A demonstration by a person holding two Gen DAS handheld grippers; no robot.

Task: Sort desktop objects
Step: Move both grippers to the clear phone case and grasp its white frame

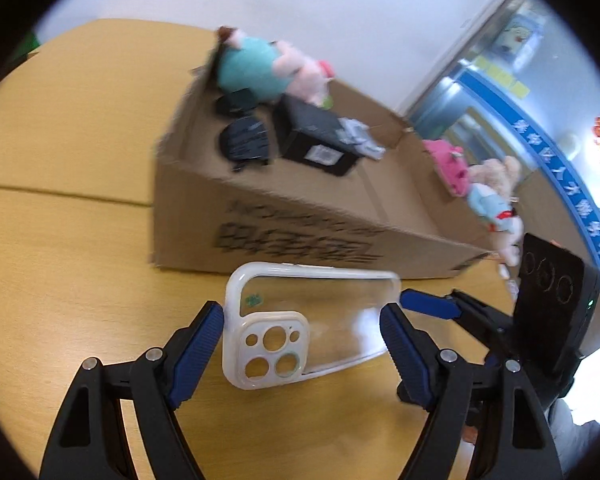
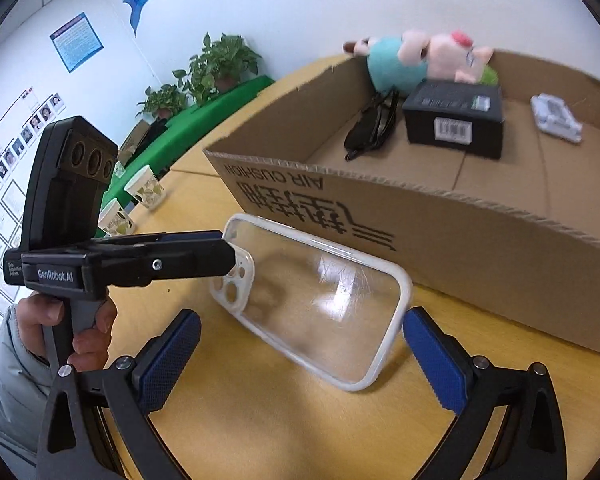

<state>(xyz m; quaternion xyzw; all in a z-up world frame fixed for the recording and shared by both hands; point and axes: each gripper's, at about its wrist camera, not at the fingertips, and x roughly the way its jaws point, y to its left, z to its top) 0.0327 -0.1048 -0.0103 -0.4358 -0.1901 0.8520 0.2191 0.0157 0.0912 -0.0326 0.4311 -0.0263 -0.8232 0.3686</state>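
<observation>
Clear phone case (image 1: 332, 308) (image 2: 320, 296) down on the wooden table (image 1: 60, 240) (image 2: 260, 420), just in front of the big cardboard box (image 1: 300, 216) (image 2: 460, 240). Camera holes at 8 o'clock in the left wrist view, at 9 o'clock in the right wrist view.

Left tongs (image 1: 300, 312) (image 2: 224, 246) spread wide, one blue pad on each side of the case. Tip right up against the camera-hole end, as seen from the right wrist. Hard to tell if squeezing at all; looks loose.

Right tongs (image 2: 302, 318) (image 1: 432, 306) also spread wide and holding nothing. Case sitting near the middle, just past the pads. Pad at 4 o'clock just beside the rounded corner of the case.

Inside the box: a pink pig toy in a teal shirt (image 1: 260, 64) (image 2: 420, 56) at 12 o'clock, dark sunglasses (image 1: 244, 140) (image 2: 368, 132) below it, a black carton (image 1: 312, 140) (image 2: 452, 116) just beside those, and a small white thing (image 1: 360, 140) (image 2: 556, 118) further along.

Out at 3 o'clock in the left wrist view, a pink toy (image 1: 450, 164) and a tan plush toy (image 1: 496, 184). At 9 o'clock in the right wrist view, paper cups (image 2: 146, 192) on the table.
</observation>
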